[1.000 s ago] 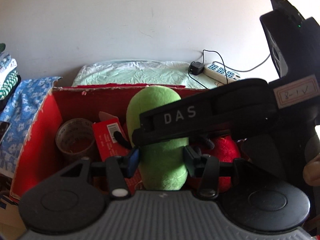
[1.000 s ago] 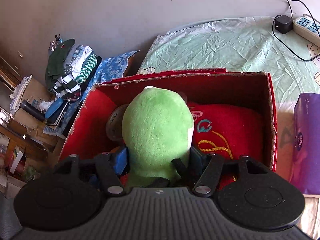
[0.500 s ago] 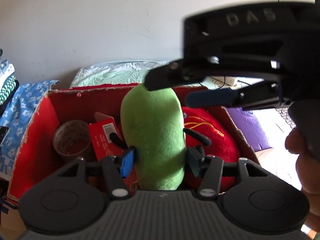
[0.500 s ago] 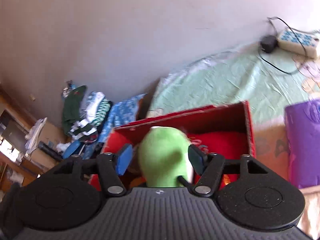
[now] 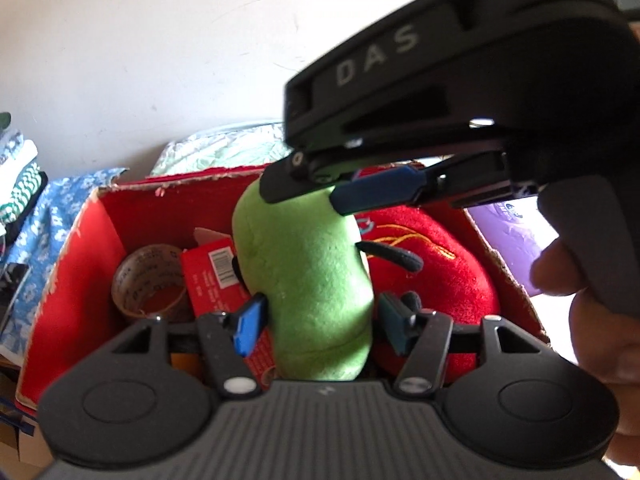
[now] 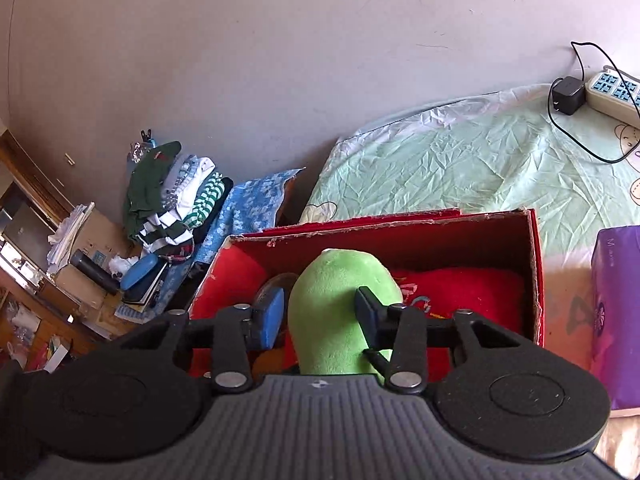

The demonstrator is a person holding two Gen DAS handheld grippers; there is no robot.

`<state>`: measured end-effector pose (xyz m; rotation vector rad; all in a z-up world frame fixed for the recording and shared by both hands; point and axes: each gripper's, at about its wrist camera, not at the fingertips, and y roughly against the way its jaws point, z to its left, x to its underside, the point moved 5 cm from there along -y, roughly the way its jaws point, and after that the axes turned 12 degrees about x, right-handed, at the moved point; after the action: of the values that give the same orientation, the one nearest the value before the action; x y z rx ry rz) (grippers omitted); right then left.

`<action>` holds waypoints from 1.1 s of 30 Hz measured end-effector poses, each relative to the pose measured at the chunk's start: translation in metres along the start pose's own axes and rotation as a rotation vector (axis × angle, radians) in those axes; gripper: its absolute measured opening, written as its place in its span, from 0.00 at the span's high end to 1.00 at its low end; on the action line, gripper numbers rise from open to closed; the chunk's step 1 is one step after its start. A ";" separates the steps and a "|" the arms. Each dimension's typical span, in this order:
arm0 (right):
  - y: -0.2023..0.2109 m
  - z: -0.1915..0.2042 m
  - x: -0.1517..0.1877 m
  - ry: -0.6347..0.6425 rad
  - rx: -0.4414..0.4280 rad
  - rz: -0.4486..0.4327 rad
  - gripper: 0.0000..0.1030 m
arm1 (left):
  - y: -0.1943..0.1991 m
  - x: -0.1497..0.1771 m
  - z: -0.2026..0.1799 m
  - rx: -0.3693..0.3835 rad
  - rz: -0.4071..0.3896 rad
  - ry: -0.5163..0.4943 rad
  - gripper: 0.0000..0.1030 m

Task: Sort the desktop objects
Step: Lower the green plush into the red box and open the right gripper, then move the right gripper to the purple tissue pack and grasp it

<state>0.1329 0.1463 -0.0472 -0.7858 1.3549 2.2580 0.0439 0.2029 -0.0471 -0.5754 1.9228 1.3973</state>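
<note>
Now the left gripper (image 5: 316,322) is opening and lets go of the green toy (image 5: 308,280), while the right gripper (image 6: 320,314), lifted above the red box (image 6: 534,280), is closing around nothing, so the toy looks sorted.

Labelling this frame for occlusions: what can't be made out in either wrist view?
- green plush toy: base hidden by the left gripper body, left view.
- Red plush: embroidery half covered by the toy, both views.
- Red packet: print too small to read.
- right gripper: closing; pad contact with the toy unclear.
</note>
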 end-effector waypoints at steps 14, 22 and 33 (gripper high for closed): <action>0.058 -0.096 -0.001 -0.229 -0.085 -0.027 0.48 | 0.047 -0.013 -0.029 -0.114 -0.107 0.034 0.38; 0.087 -0.173 0.010 -0.258 0.054 -0.048 0.48 | 0.028 -0.022 -0.125 0.045 -0.116 -0.091 0.38; 0.083 -0.261 0.029 -0.309 0.134 0.059 0.40 | -0.093 -0.013 -0.183 0.032 0.062 -0.103 0.29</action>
<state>0.1306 -0.1226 -0.1086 -0.3384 1.3761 2.1934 0.0681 -0.0008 -0.0624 -0.4233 1.8914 1.4049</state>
